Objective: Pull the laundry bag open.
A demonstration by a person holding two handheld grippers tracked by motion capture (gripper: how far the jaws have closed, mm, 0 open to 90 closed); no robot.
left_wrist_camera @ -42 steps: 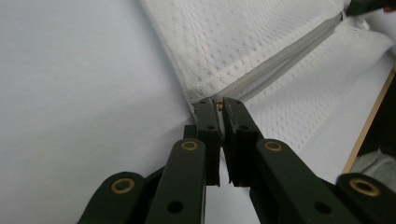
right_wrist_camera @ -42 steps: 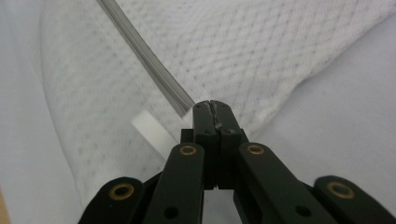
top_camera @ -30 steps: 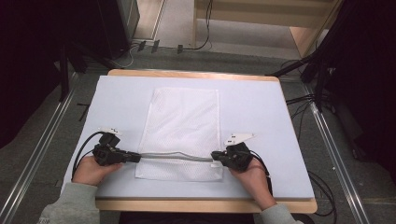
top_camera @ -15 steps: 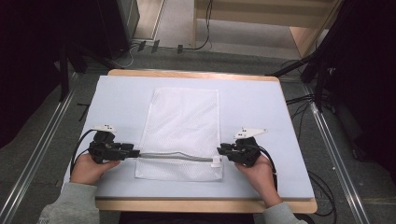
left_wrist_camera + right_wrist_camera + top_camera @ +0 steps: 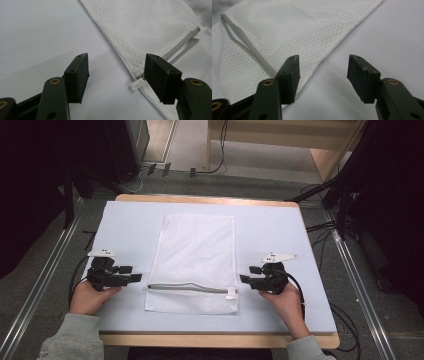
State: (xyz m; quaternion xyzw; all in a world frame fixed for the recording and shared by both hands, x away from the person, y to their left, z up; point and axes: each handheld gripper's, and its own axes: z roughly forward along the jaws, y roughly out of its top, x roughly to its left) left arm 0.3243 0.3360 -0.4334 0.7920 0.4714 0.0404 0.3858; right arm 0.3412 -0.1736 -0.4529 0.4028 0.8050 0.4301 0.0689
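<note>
A white mesh bag (image 5: 195,255) lies flat in the middle of the pale mat (image 5: 280,235), with its grey zipper (image 5: 187,288) running across near the front end. My left gripper (image 5: 131,273) sits just off the bag's left edge, and its jaws have just been opening. In the left gripper view the gripper (image 5: 117,65) is open over the bag's edge (image 5: 150,25) and the small white zipper end (image 5: 136,85), with the pads pressing on nothing. My right gripper (image 5: 248,274) is a little right of the bag. Its jaws (image 5: 323,62) have also just been opening and stand apart above the bag's edge (image 5: 287,30).
The mat covers a wooden table (image 5: 210,340) with bare mat on both sides of the bag. Cables (image 5: 350,320) trail from the grippers over the table's sides. Metal rails (image 5: 360,285) and dark equipment flank the table, and a wooden bench (image 5: 280,140) stands behind it.
Both grippers opened and let go of the bag's sides at the zipper line. The right gripper drew away to the right, the left slightly to the left. The bag stays flat.
</note>
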